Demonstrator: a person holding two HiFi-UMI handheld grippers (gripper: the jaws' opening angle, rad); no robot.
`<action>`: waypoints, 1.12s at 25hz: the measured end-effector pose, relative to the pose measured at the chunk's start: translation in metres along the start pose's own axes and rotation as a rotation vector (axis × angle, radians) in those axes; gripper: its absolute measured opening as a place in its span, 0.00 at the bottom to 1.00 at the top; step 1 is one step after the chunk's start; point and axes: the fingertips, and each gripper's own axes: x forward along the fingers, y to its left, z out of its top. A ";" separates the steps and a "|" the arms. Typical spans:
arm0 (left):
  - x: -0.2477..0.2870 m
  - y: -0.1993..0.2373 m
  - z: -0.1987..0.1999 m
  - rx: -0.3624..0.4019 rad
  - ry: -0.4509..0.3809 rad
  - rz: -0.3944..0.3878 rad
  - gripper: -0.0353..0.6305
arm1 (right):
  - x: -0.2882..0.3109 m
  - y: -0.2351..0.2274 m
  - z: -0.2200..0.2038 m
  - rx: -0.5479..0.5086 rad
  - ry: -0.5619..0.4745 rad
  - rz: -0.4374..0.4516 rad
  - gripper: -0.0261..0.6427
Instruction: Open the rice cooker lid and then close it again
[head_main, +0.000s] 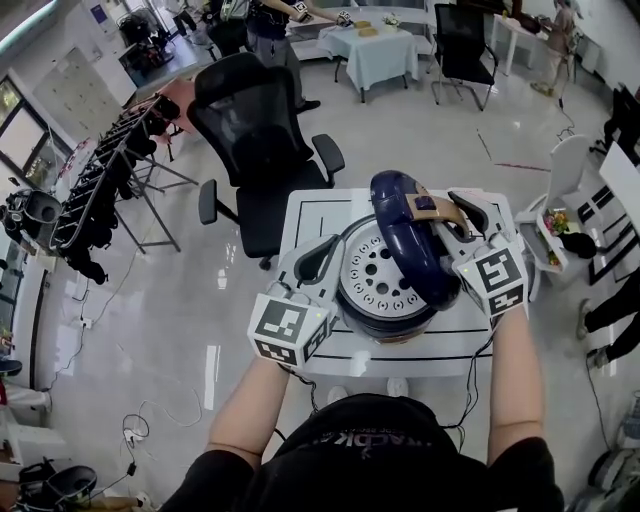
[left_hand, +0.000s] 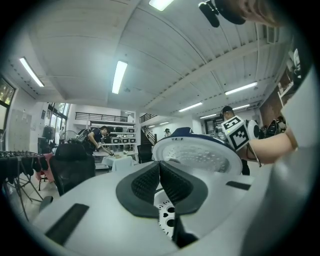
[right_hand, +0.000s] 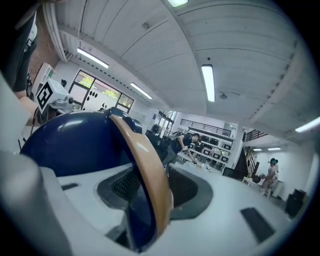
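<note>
The rice cooker (head_main: 385, 300) stands on a small white table (head_main: 310, 215) with its dark blue lid (head_main: 400, 230) swung up on edge, so the perforated inner plate (head_main: 375, 275) shows. My right gripper (head_main: 452, 215) is at the raised lid. Its jaws stand wide, with the tan handle (right_hand: 145, 165) and the lid's blue shell (right_hand: 70, 142) between them, and the pads do not squeeze. My left gripper (head_main: 322, 258) is shut with nothing in it, level by the cooker's left rim. In the left gripper view its closed jaws (left_hand: 160, 182) face the lid's pale underside (left_hand: 197, 157).
A black office chair (head_main: 255, 130) stands just behind the table. A dark rack (head_main: 100, 190) runs along the left, and a white chair (head_main: 565, 170) sits at the right. Cables (head_main: 140, 430) lie on the glossy floor. People work at a far table (head_main: 375, 45).
</note>
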 end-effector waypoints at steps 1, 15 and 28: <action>0.001 -0.003 0.000 -0.001 -0.001 0.001 0.06 | -0.002 -0.004 -0.001 0.016 -0.008 0.000 0.30; 0.020 -0.029 0.003 -0.009 -0.002 0.027 0.06 | -0.021 -0.053 -0.017 0.183 -0.069 0.003 0.27; 0.041 -0.067 0.004 -0.016 0.015 0.069 0.06 | -0.039 -0.091 -0.042 0.300 -0.106 0.037 0.25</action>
